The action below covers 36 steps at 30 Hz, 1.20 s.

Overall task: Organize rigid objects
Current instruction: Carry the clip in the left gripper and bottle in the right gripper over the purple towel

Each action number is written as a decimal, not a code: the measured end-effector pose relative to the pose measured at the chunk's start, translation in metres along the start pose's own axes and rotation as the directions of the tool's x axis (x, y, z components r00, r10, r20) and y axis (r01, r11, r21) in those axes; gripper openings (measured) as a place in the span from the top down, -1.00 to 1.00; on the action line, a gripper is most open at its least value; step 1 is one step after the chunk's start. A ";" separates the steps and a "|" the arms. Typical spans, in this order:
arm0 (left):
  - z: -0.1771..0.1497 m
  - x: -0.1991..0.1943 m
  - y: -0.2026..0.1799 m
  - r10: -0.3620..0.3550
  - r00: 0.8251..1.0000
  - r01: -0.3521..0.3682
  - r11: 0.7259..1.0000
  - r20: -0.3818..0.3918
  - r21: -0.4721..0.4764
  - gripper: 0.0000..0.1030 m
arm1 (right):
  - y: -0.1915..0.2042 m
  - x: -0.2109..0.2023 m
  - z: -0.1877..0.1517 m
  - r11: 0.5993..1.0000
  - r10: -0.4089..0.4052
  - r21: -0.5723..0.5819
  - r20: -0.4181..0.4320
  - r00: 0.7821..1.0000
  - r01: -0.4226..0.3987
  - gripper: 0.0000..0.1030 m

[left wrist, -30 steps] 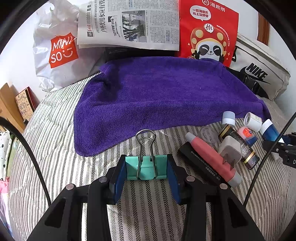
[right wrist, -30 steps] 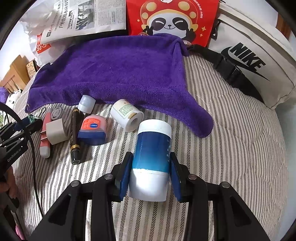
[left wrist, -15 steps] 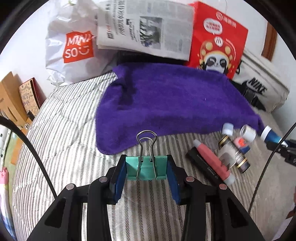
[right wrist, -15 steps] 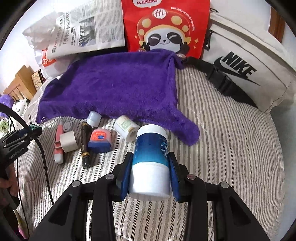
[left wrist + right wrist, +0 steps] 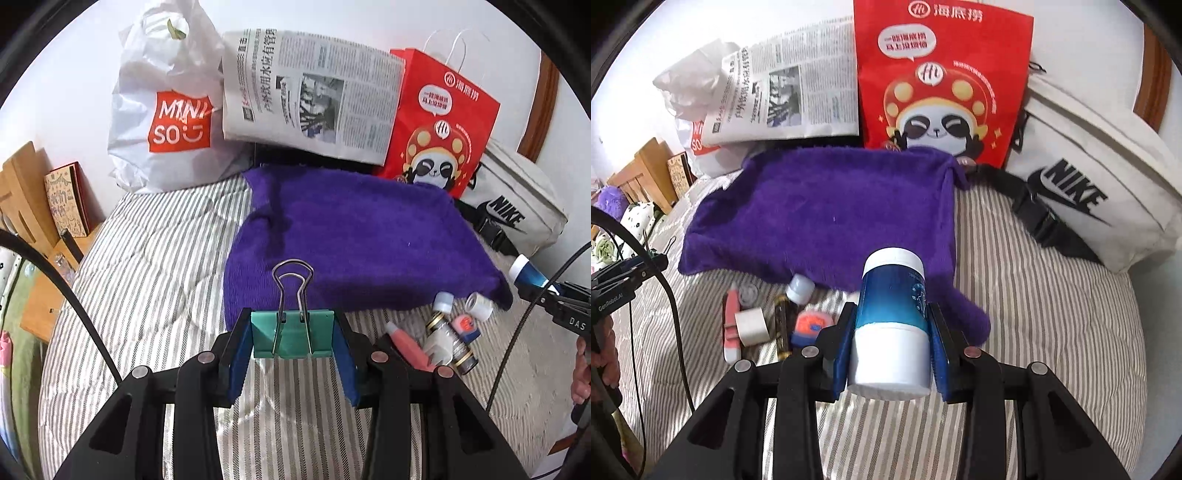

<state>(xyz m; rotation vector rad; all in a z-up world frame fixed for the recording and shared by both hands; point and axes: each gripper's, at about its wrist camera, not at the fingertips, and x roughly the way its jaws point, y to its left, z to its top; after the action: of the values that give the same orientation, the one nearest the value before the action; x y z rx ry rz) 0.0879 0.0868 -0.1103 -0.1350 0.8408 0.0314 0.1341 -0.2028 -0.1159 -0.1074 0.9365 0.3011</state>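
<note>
Left gripper fingers pinch a green binder clip above the striped bed; right gripper fingers clamp a blue-and-white bottle, hiding part of the small-item cluster beside the purple towel. Along the bed's far edge: "MINISO" bag, newspaper, "NIKE" bag.
</note>
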 end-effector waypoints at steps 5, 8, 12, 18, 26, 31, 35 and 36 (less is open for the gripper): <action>0.013 -0.003 0.003 -0.025 1.000 0.025 1.000 0.014 -0.009 0.24 | -0.001 0.003 0.011 1.000 0.011 0.007 0.016 1.000 -0.011 0.29; 0.024 -0.002 0.003 -0.021 1.000 0.020 1.000 0.023 0.004 0.24 | -0.003 0.007 0.020 1.000 0.013 0.012 0.025 1.000 -0.013 0.29; 0.039 0.006 0.004 -0.026 0.999 0.026 1.000 0.028 0.012 0.24 | -0.005 0.016 0.033 1.000 0.011 0.013 0.039 0.999 -0.011 0.29; 0.062 0.034 0.003 -0.055 0.998 0.055 0.998 0.017 0.006 0.24 | -0.006 0.043 0.056 1.000 0.007 -0.006 0.039 0.999 -0.007 0.29; 0.077 0.072 0.004 -0.090 0.996 0.090 0.996 -0.003 -0.023 0.24 | -0.008 0.100 0.089 0.999 -0.022 -0.038 0.015 1.000 0.022 0.29; 0.081 0.088 0.005 -0.094 0.995 0.094 0.995 -0.018 -0.029 0.24 | -0.011 0.136 0.109 0.998 -0.049 -0.037 -0.006 0.999 0.048 0.29; 0.083 0.097 0.007 -0.097 0.995 0.096 0.995 -0.031 -0.034 0.24 | -0.015 0.160 0.121 0.998 -0.055 -0.026 -0.045 0.997 0.054 0.29; 0.083 0.099 0.007 -0.097 0.995 0.096 0.995 -0.034 -0.034 0.24 | -0.016 0.163 0.122 0.998 -0.058 -0.026 -0.055 0.997 0.057 0.29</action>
<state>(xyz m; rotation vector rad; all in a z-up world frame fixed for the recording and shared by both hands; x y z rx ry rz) 0.2146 0.1023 -0.1298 -0.2068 0.8686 -0.0487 0.3241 -0.1571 -0.1762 -0.1655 0.9834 0.2572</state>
